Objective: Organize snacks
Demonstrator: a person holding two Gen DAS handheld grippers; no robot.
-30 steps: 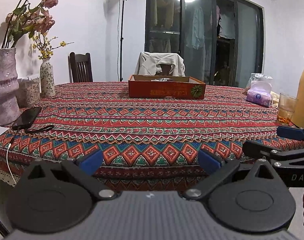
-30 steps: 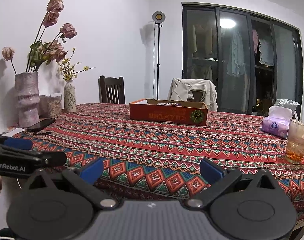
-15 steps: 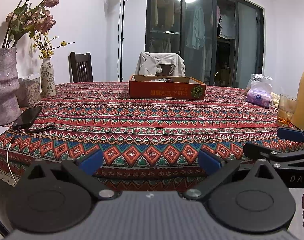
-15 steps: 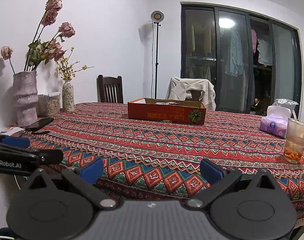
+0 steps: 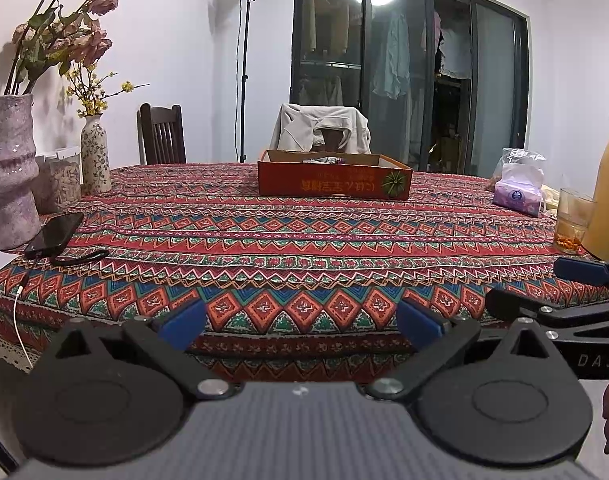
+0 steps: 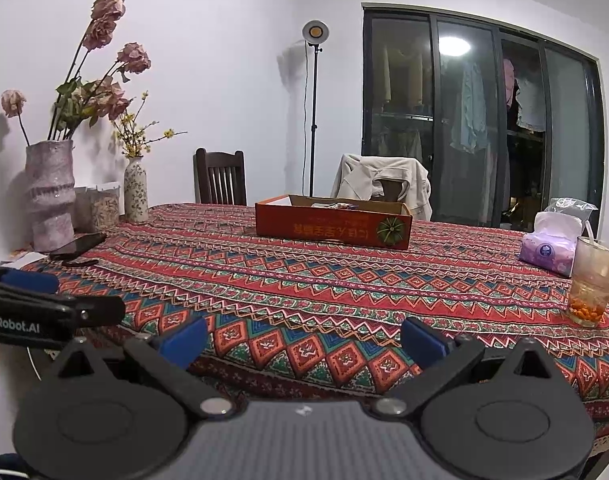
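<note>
Snack box: a shallow orange-red cardboard box [image 5: 334,184] is sitting on the far half of the table, its long axis running left to right across both views, one long printed wall facing the cameras (the lettering is reading upside down, with a green round emblem at its right end).
Box contents: a few wrappers are showing just above the rim; what they are is too small to tell.
Box versus fingers: it is lying well ahead of both grippers, roughly centred between the left gripper's fingers and slightly right of centre for none of them to be near it; nothing is touching it.
Left gripper: the left gripper [image 5: 300,322] is hovering at the near table edge, its blue-padded fingers [image 5: 183,323] standing wide apart and holding nothing.
Right gripper: the right gripper [image 6: 303,340] is hanging beside it at the same edge, fingers [image 6: 424,340] likewise spread and empty.
Tablecloth: a woven-looking tablecloth [image 5: 304,240] in red, blue and green zigzags and diamonds is covering the table and draping over its near edge.
Left side: a rough mauve vase [image 6: 50,194] of dried roses is standing by a dark phone [image 5: 56,232] lying flat.
Right side: a purple tissue pack [image 6: 548,250] is sitting near a clear glass [image 6: 594,286] with orange bits at the bottom.
</note>
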